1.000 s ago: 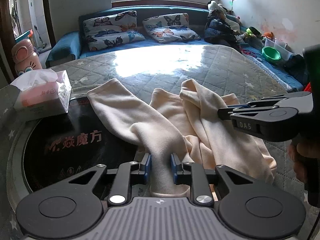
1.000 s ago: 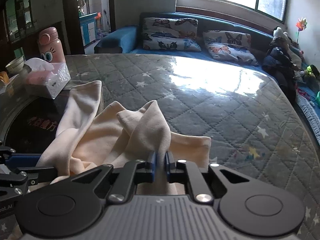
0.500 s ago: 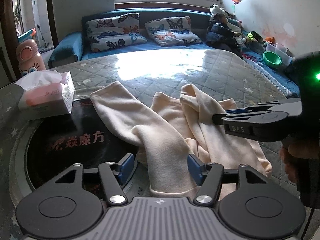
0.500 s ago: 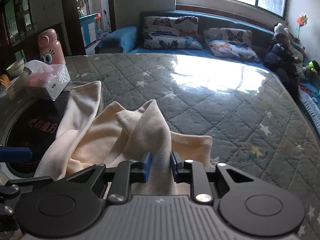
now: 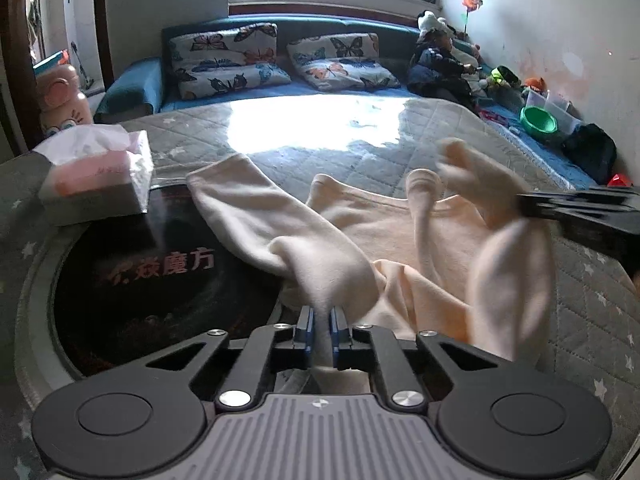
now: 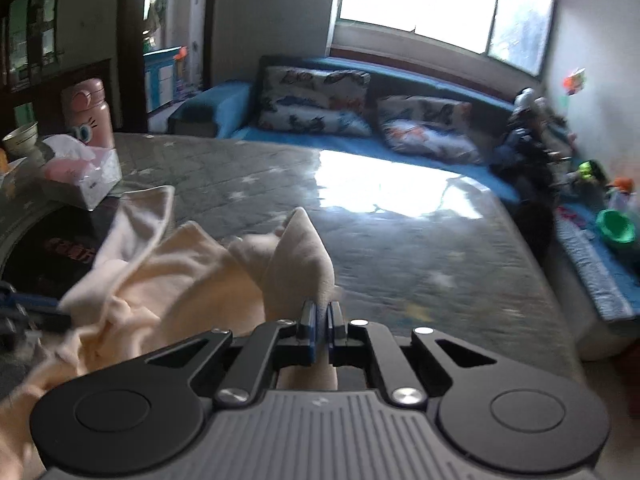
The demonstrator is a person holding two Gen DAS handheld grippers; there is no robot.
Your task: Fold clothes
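The cream top (image 5: 400, 240) lies crumpled on the grey quilt (image 5: 580, 320), one sleeve (image 5: 248, 208) thrown out over the dark round board (image 5: 120, 280) toward the tissue box (image 5: 96, 184). Both tools are clamped tight on cloth: the left gripper (image 5: 322, 328) pinches a bunched fold near the sleeve's root, and the right gripper (image 6: 321, 330) has a peak of fabric squeezed between its blue pads, lifted off the quilt so the cloth tents up ahead of it. The step in hand looks like spreading the top flat before any fold is made. To do it well, I would draw the two grips apart, keeping them at the same height, until the cloth between them goes taut, then lay it down away from the box and the pink bottle (image 6: 86, 116) (the board's raised edge could snag a trailing sleeve). Each grip seems to hold more than one layer, so a gentle shake may be needed to let the body hang free. Pulling hard risks slipping a thin pinch; the right view is blurred, so its exact hold is hard to judge.
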